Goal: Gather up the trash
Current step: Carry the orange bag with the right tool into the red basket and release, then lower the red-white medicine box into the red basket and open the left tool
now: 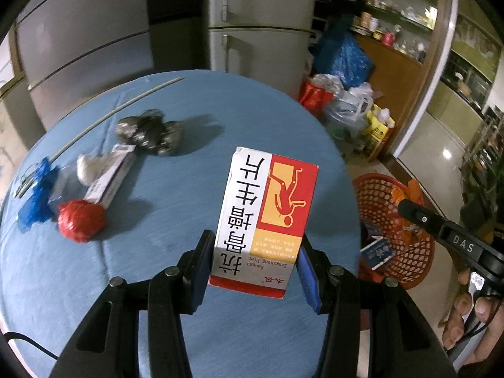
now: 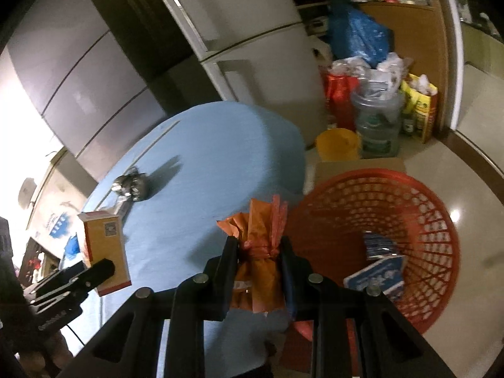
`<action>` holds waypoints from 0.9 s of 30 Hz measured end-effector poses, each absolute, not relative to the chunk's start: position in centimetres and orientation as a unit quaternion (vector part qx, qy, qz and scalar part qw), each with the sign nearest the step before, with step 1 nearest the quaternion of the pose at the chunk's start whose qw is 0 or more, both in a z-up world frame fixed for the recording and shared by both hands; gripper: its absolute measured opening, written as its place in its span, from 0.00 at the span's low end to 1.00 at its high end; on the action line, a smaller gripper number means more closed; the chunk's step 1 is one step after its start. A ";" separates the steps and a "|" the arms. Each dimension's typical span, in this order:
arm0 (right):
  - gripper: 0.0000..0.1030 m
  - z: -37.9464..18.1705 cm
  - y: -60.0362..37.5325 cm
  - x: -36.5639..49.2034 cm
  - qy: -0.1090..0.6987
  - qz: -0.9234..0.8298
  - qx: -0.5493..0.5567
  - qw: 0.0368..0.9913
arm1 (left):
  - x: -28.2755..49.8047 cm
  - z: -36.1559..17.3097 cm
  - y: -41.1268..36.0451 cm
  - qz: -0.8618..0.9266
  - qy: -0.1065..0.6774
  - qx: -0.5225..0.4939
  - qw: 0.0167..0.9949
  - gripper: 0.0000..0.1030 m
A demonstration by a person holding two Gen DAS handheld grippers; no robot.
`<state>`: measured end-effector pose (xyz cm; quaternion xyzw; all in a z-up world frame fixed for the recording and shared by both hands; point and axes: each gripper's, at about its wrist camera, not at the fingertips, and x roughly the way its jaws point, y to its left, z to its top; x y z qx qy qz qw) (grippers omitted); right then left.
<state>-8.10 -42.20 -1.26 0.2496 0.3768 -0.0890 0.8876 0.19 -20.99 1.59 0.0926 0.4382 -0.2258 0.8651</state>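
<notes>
In the left wrist view, the left gripper (image 1: 255, 271) holds a red-and-white medicine box (image 1: 266, 220) upright between its blue pads, jaws narrowed onto the box's lower end. The box hangs above the blue round table (image 1: 195, 163). Still lying on that table, towards its far left side, are a red crumpled ball (image 1: 81, 220), a blue scrap (image 1: 36, 193), a small white carton (image 1: 108, 176) with a white wad against it, and a dark shiny wrapper clump (image 1: 148, 132). Off the table's right edge stands the red mesh basket (image 1: 393, 230) on the floor, with a blue-and-white packet already inside. The other gripper's black arm reaches over that basket.

In the right wrist view, the right gripper (image 2: 260, 264) is clamped tight on a tied orange plastic bag (image 2: 261, 252), the knot sitting between the fingers. It hangs at the table's near right edge, just beside the basket's (image 2: 441, 220) rim and not yet over its mouth. The boxed left gripper shows at the table's left edge.

By my reading, this is the carry stage: both pieces are lifted and headed for the basket. The next move calls for bringing each piece over the basket's open mouth before the jaws part, the orange bag first as it is nearer. Loose trash remains on the table afterwards.
</notes>
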 end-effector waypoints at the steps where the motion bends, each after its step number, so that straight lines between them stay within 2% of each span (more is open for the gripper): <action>1: 0.27 -1.4 -42.7 -8.3 0.378 -0.095 0.248 0.887 | 0.2 1.6 -21.6 -0.231 0.438 0.096 0.864 0.50; 13: 0.27 -2.1 -47.7 -10.9 0.383 -0.163 0.245 0.875 | -0.7 1.7 -29.3 -0.303 0.425 0.133 0.843 0.50; 27: 0.27 -3.9 -52.1 -12.1 0.399 -0.197 0.254 0.859 | -1.5 0.7 -33.9 -0.334 0.430 0.158 0.824 0.50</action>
